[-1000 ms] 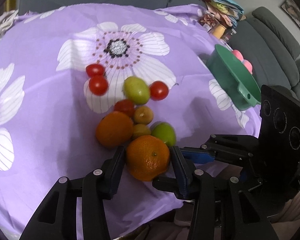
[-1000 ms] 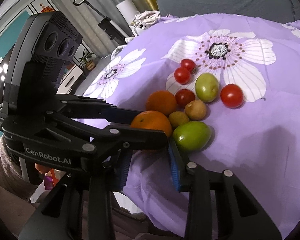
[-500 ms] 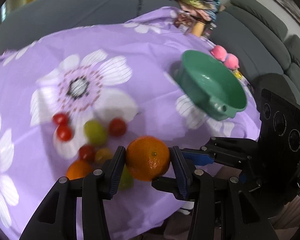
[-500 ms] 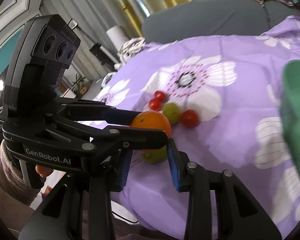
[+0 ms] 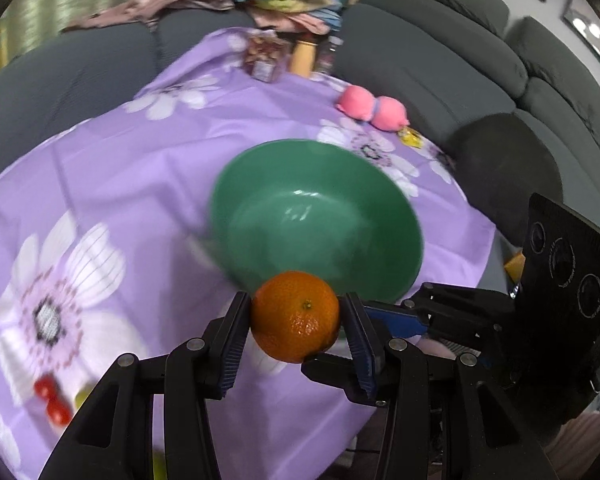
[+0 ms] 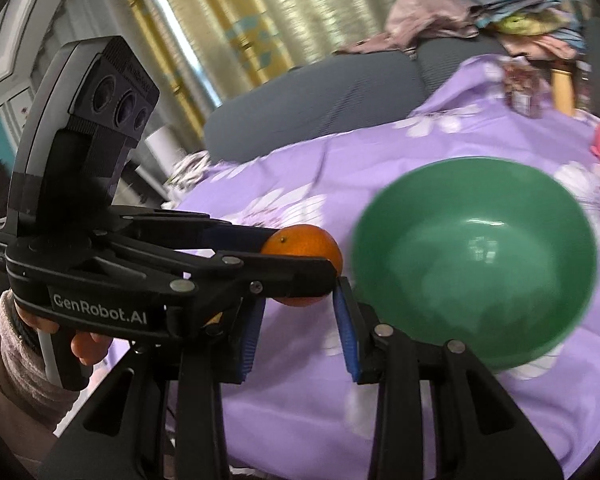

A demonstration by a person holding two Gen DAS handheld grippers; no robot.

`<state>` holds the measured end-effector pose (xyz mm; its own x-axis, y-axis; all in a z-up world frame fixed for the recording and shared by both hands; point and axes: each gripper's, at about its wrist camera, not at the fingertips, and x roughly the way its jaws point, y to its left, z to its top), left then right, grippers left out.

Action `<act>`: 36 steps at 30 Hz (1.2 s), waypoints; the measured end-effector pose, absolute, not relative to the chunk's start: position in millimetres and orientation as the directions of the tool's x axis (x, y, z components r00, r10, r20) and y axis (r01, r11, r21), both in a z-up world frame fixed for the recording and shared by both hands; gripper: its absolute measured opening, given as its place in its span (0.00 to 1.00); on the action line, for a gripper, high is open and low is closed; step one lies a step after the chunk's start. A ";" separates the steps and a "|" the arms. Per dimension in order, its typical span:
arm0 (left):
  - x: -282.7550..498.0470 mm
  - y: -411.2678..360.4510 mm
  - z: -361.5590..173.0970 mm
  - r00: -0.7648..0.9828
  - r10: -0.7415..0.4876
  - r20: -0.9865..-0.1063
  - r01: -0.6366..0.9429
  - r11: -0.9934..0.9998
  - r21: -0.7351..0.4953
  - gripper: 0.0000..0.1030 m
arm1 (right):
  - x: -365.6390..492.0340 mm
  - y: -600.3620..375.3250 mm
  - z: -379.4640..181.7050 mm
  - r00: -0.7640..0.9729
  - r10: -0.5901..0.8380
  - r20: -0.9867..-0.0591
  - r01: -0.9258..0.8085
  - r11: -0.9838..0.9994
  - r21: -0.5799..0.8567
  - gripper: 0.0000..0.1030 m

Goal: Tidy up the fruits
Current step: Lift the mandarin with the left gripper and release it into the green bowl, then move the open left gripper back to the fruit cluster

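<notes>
Left hand-held gripper point(image 5: 296, 330) clamps orange point(image 5: 295, 315); tomatoes point(image 5: 52, 400) blurred, half-hidden.

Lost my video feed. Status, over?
Left claw shut on orange, near green bowl rim. Right claw holds nothing. Bowl looks empty, path clear.

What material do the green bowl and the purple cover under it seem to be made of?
Green bowl: probably plastic, smooth and glossy, because sharp light glints show inside it. Purple cover: a printed fabric, matte, with white flowers, soft creases, and an edge that drapes down.
</notes>
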<state>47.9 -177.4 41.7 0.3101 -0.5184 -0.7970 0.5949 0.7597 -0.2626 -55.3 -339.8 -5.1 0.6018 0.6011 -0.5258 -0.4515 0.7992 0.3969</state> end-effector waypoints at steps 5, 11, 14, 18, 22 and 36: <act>61.3 -204.2 32.8 0.257 -0.529 -0.809 0.620 0.732 -0.281 0.46 | -49.8 -363.6 -14.3 0.631 0.560 -0.537 -0.386 0.827 0.408 0.35; 70.1 -219.7 22.2 0.227 -0.521 -0.823 0.614 0.732 -0.294 0.46 | -40.6 -374.7 -25.2 0.633 0.537 -0.558 -0.339 0.840 0.424 0.37; 69.9 -222.1 22.3 0.234 -0.521 -0.821 0.617 0.732 -0.289 0.46 | -39.8 -378.2 -27.2 0.632 0.537 -0.559 -0.325 0.838 0.439 0.36; 65.4 -217.1 27.0 0.293 -0.481 -0.826 0.611 0.759 -0.225 0.57 | -42.0 -377.0 -24.6 0.638 0.523 -0.565 -0.318 0.848 0.425 0.44; 58.1 -202.5 36.7 0.372 -0.443 -0.815 0.586 0.794 -0.164 0.69 | -46.5 -375.5 -18.7 0.645 0.514 -0.565 -0.319 0.853 0.412 0.50; 28.6 -132.8 57.9 0.587 -0.270 -0.763 0.422 0.907 0.005 0.85 | -64.9 -343.8 4.4 0.654 0.502 -0.566 -0.392 0.865 0.314 0.70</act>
<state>28.6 -132.8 57.9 0.5872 -0.2696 -0.7632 0.4221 0.9065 0.0046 -64.9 -343.8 4.4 0.6537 0.5018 -0.5665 -0.3917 0.8648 0.3141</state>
